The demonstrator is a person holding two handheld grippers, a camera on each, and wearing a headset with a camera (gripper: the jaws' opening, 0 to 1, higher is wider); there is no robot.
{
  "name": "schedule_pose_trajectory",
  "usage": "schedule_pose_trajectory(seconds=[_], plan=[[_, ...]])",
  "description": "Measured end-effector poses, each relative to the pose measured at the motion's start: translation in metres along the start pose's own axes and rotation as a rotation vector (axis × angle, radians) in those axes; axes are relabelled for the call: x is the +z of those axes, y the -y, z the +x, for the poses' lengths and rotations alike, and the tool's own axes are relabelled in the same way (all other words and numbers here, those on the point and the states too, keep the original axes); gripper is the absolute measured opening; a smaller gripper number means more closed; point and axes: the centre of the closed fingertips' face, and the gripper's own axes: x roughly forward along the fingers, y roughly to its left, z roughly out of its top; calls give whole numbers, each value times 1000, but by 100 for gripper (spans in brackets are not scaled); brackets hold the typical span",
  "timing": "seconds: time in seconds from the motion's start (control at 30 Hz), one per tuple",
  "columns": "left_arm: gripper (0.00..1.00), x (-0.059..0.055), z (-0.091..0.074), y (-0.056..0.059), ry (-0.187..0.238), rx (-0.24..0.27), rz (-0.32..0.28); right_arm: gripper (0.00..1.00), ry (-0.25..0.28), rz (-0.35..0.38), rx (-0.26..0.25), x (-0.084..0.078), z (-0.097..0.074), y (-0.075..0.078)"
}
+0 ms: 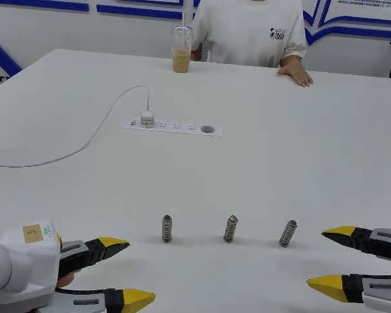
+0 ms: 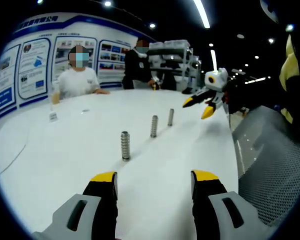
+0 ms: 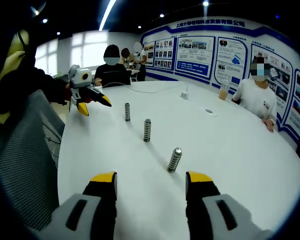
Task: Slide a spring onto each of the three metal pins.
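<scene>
Yellow-tipped jaws of the left tool point(image 1: 135, 270) point rightward from the near left corner of the head view, held low over the white table point(image 1: 260, 163). The right tool point(image 1: 318, 259) comes in from the right edge with its jaws pointing left, so the two face each other. Both stand wide open, gripping nothing and clear of the table's things.

Between them, in a line on the table, stand the left spring point(image 1: 167, 228), upright, the middle spring point(image 1: 230, 229), leaning slightly, and the right spring point(image 1: 288, 233), tilted more. The right spring is near the right tool's jaw tips but apart from them. In the right gripper view a rounded metal pin top point(image 3: 177, 150) shows above its coils.

Farther back lie a power strip point(image 1: 173, 126) and its cable point(image 1: 85, 143). A cup point(image 1: 181, 49) stands at the far edge beside a seated person point(image 1: 251, 29).
</scene>
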Motion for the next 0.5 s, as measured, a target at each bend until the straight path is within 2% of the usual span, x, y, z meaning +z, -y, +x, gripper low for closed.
schedule_pose_trajectory(seconds=[0.5], plan=[[62, 0, -2, -2, 1, 12, -7, 60, 11, 1, -4, 0, -2, -3]])
